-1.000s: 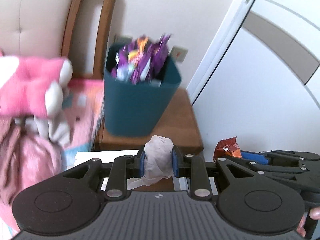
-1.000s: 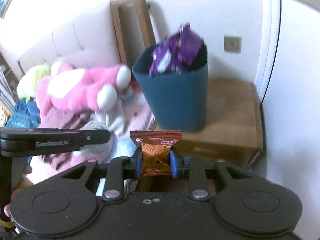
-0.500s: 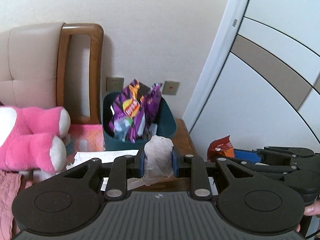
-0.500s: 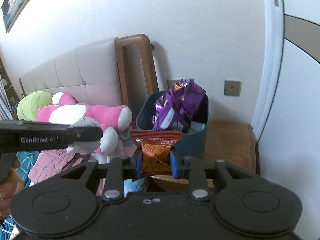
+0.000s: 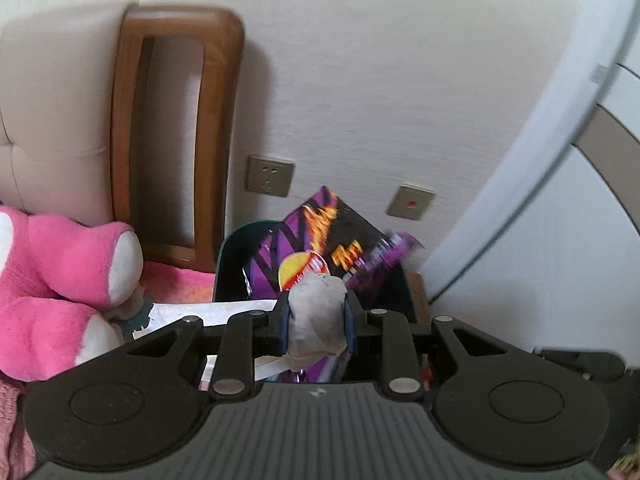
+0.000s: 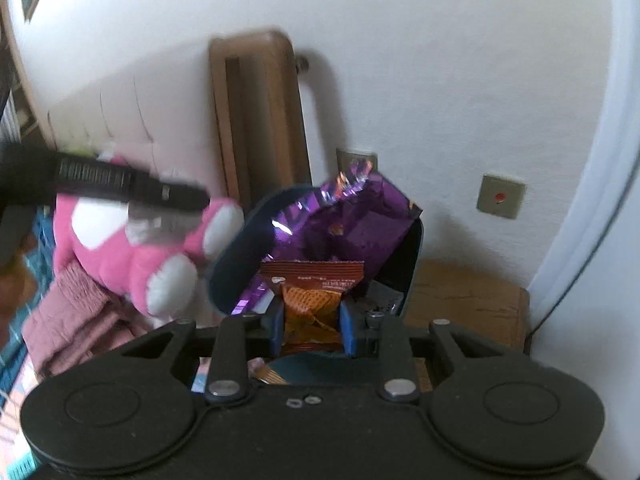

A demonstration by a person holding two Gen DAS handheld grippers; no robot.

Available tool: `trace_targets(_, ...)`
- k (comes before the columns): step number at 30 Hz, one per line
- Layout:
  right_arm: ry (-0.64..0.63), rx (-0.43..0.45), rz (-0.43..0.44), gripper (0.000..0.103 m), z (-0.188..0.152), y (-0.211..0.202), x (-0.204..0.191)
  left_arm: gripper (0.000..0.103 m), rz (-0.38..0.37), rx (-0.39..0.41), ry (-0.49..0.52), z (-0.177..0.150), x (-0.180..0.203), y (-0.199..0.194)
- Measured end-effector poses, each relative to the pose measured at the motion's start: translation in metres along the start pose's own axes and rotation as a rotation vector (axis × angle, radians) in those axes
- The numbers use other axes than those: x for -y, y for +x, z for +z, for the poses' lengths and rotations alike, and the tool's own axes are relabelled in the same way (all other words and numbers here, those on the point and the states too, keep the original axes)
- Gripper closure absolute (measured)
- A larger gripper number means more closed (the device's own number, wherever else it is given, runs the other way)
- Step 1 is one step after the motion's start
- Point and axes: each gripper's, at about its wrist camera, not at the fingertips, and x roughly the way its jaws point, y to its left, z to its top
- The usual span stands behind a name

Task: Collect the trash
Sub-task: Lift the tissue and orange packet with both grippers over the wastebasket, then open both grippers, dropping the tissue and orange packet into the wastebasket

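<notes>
My left gripper (image 5: 317, 322) is shut on a crumpled grey tissue (image 5: 316, 312) and hangs right at the near rim of the dark teal trash bin (image 5: 232, 256). Purple snack bags (image 5: 316, 240) stick up out of that bin. My right gripper (image 6: 312, 326) is shut on an orange-brown snack wrapper (image 6: 314, 292), held over the near edge of the same trash bin (image 6: 240, 256), in front of the purple snack bags (image 6: 352, 216). The left gripper's black body (image 6: 120, 184) crosses the left side of the right wrist view.
The bin stands on a wooden nightstand (image 6: 472, 308) by the wall. A pink plush toy (image 5: 68, 280) lies on the bed to the left, against a padded headboard with a wooden frame (image 5: 176, 128). A white wardrobe door (image 5: 560, 216) bounds the right side. Wall sockets (image 5: 269, 176) sit behind the bin.
Both grippers have moved in level toward the bin, which now sits just under the fingertips in each view. The tissue and the wrapper stay gripped as before.
</notes>
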Motion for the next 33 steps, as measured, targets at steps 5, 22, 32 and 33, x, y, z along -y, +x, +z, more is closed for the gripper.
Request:
trace_targets(5, -0.097, -0.117, 0.035, 0.076, 0.009, 0.056, 0.018, 0.078, 0.040, -0.074, -0.038, 0.021, 0.001, 0.056)
trace_targets(22, -0.297, -0.288, 0.124, 0.073, -0.002, 0.130, 0.013, 0.078, -0.006, -0.201, -0.278, 0.013, -0.027, 0.151)
trace_targets(32, -0.253, -0.261, 0.157, 0.058, -0.006, 0.118, 0.017, 0.050, -0.011, -0.177, -0.373, 0.003, -0.046, 0.141)
trace_targets(33, -0.248, -0.255, 0.157, 0.057, -0.005, 0.116, 0.018, 0.044, -0.008, -0.168, -0.366, 0.001, -0.045, 0.137)
